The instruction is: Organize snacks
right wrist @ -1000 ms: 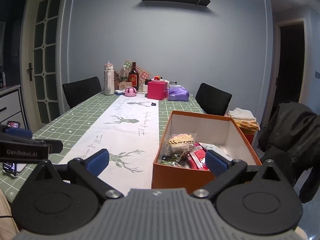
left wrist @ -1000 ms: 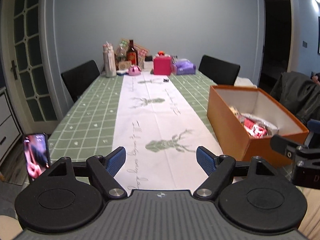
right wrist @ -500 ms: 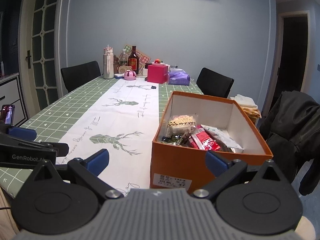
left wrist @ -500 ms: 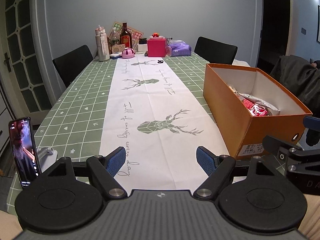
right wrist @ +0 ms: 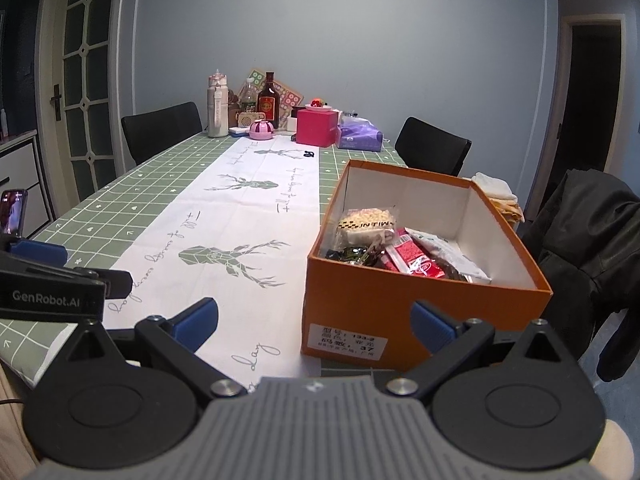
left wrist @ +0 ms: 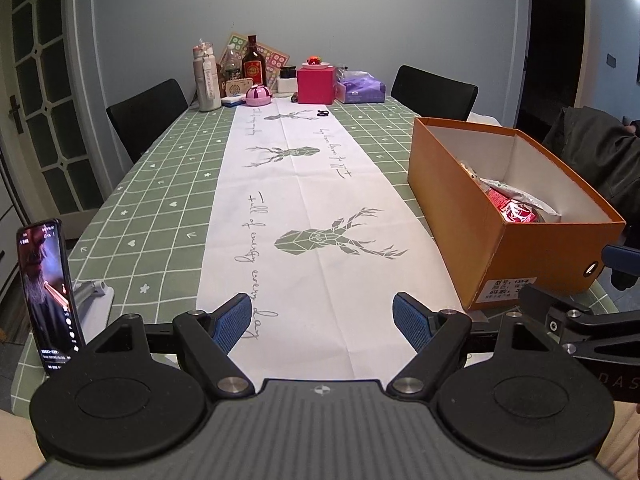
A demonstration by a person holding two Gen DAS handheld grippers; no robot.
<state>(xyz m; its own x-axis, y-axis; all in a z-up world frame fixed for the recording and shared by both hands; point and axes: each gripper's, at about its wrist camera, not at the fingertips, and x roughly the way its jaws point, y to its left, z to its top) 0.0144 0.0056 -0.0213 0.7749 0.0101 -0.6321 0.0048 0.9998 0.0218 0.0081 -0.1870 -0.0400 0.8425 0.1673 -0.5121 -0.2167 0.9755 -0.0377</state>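
- I am bringing my left tool (left wrist: 322, 316) lower over the table (left wrist: 160, 184), jaws gaping, empty.
- My right tool (right wrist: 314, 320), likewise gaping, is nearing the orange cardboard box (right wrist: 400, 312) of snacks (right wrist: 400, 248).

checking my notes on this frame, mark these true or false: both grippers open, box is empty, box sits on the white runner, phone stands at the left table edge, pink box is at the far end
1. Both grippers are open. True: the left gripper and right gripper both hold nothing.
2. The box is empty. False: snacks lie inside.
3. The box sits on the runner. False: it stands beside it, on the green cloth.
4. The phone stands at the left table edge. True.
5. The pink box is at the far end. True.
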